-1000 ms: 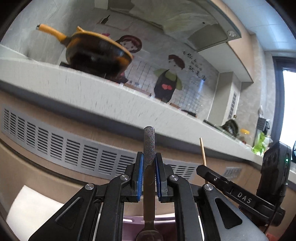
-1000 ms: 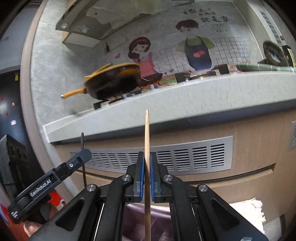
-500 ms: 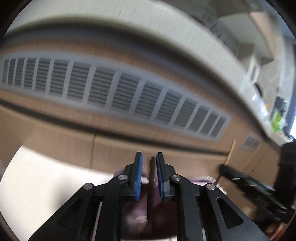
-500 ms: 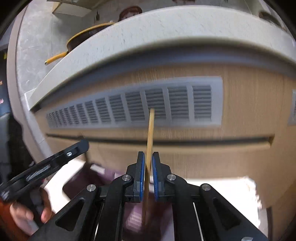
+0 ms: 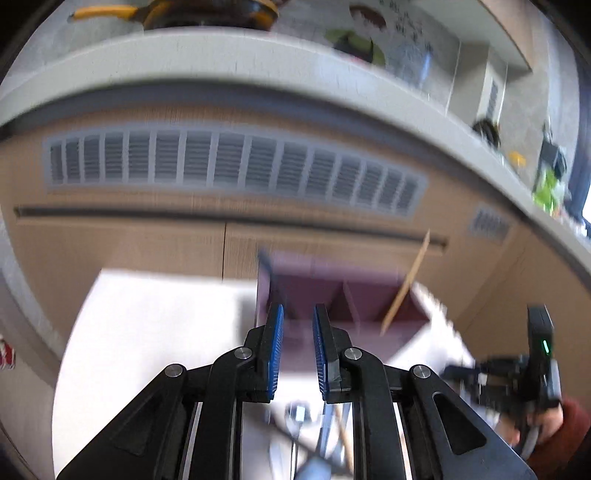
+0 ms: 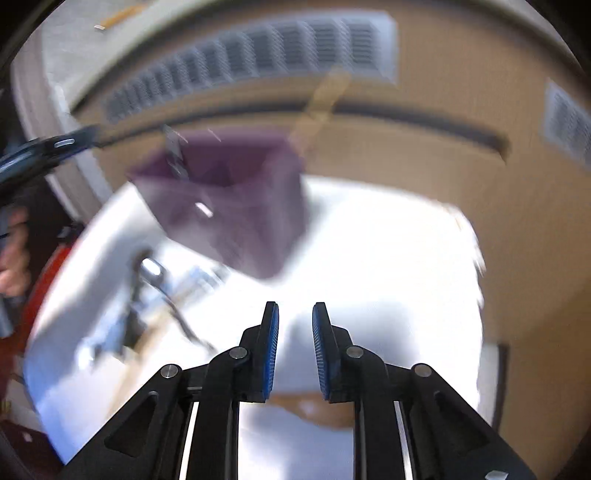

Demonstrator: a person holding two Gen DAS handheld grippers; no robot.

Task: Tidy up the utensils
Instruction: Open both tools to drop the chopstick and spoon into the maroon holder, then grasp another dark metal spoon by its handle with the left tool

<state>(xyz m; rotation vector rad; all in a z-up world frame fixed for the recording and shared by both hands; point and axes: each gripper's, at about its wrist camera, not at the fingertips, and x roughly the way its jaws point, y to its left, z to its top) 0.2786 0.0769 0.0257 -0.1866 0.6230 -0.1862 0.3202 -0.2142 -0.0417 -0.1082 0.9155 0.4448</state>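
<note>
A purple utensil organizer (image 5: 343, 295) with compartments stands on a white table; it also shows in the right wrist view (image 6: 229, 206). A wooden chopstick (image 5: 406, 284) leans in its right compartment and shows blurred in the right wrist view (image 6: 314, 107). A dark utensil handle (image 5: 267, 273) stands in its left compartment, also in the right wrist view (image 6: 175, 155). My left gripper (image 5: 297, 350) is open and empty, just short of the organizer. My right gripper (image 6: 294, 350) is open and empty above the table. Loose utensils (image 5: 314, 435) lie on the table below the left gripper, also seen in the right wrist view (image 6: 159, 291).
The white table (image 5: 155, 332) stands against a wooden cabinet front (image 5: 110, 240) with a grey vent grille (image 5: 229, 162) under a counter. An orange pan (image 5: 207, 14) sits on the counter. The right gripper's body (image 5: 524, 373) is at the table's right.
Both grippers have opened and let go: the dark-handled utensil and the chopstick now stand in the organizer. Both grippers have pulled back toward the near side of the table.
</note>
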